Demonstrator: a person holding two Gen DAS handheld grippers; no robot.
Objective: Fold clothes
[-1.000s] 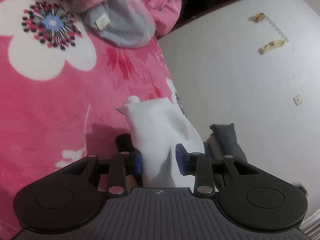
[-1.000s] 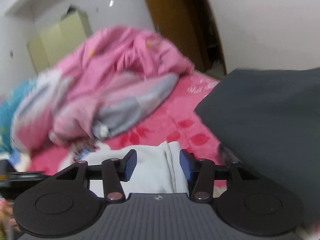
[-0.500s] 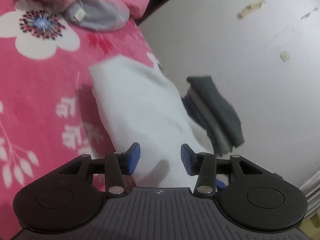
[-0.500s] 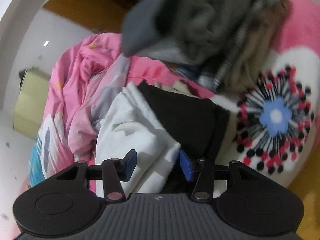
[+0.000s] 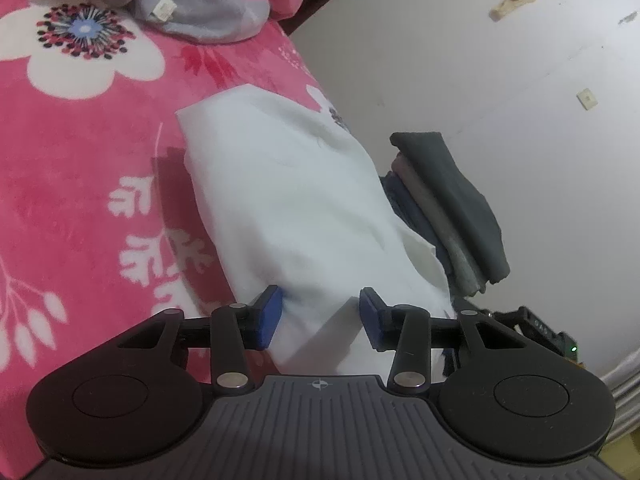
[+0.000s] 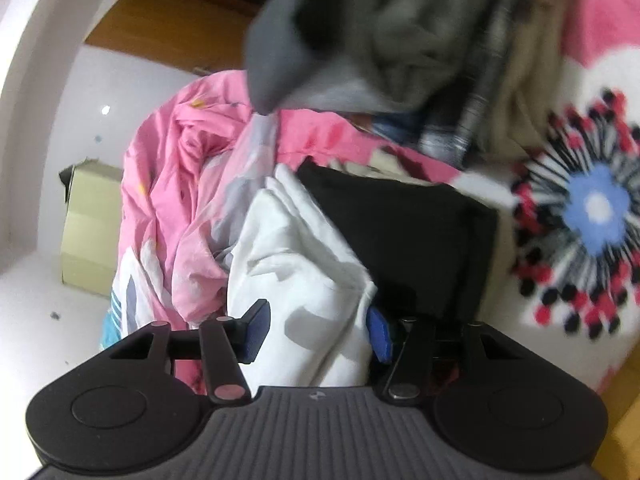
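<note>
A folded white garment (image 5: 288, 200) lies on the pink floral blanket (image 5: 80, 184) beside a stack of folded grey and dark clothes (image 5: 448, 204). My left gripper (image 5: 320, 316) is open, its blue pads on either side of the garment's near edge. In the right wrist view my right gripper (image 6: 316, 328) is open around a bunch of the white garment (image 6: 296, 264), next to a black garment (image 6: 412, 236). The grey stack (image 6: 400, 28) looms blurred at the top of that view.
A heap of pink and grey bedding (image 5: 200, 4) lies at the far end of the bed and shows in the right wrist view (image 6: 176, 184). A white wall (image 5: 500, 80) runs along the bed's right side. A pale cabinet (image 6: 88, 224) stands at the left.
The white garment went from hanging in my left gripper to lying flat on the blanket. My left gripper's jaws opened wider. The right gripper swung from the room view down over the clothes.
</note>
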